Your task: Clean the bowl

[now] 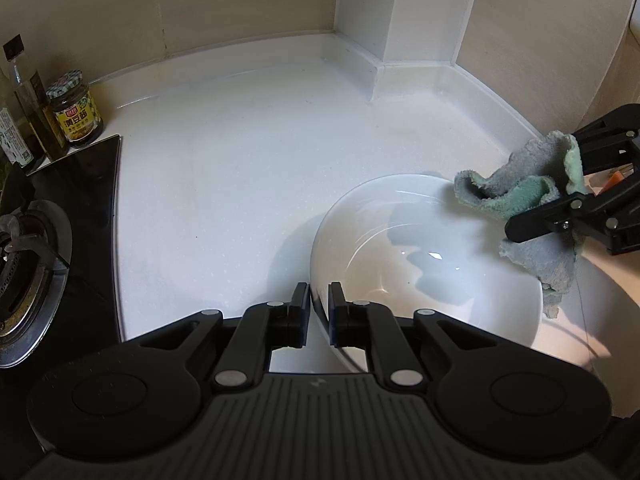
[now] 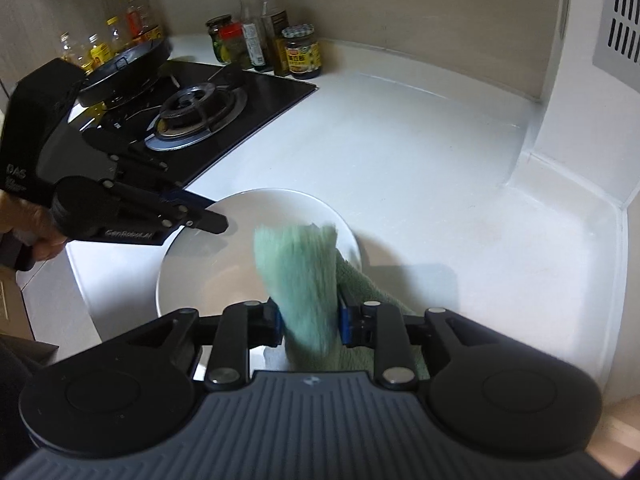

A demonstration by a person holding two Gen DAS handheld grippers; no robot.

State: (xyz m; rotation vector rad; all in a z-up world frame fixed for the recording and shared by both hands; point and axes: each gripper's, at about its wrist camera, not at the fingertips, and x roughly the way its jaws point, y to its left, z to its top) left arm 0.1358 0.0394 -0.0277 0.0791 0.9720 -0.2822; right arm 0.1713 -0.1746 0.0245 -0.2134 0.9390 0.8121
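A white bowl (image 1: 424,256) stands on the white counter. My left gripper (image 1: 319,304) is shut on the bowl's near rim, one finger inside and one outside; it also shows in the right wrist view (image 2: 208,216) at the bowl's (image 2: 224,252) left rim. My right gripper (image 2: 310,320) is shut on a green and grey cloth (image 2: 304,276), which hangs over the bowl's right side. In the left wrist view the right gripper (image 1: 560,200) holds the cloth (image 1: 520,188) just above the bowl's far right rim.
A black gas hob (image 2: 192,108) with a burner lies left of the bowl, with a pan (image 2: 124,64) on it. Jars and bottles (image 2: 276,44) stand at the back wall. A white pillar (image 1: 404,12) juts from the back corner. The counter's front edge (image 2: 80,280) is close to the bowl.
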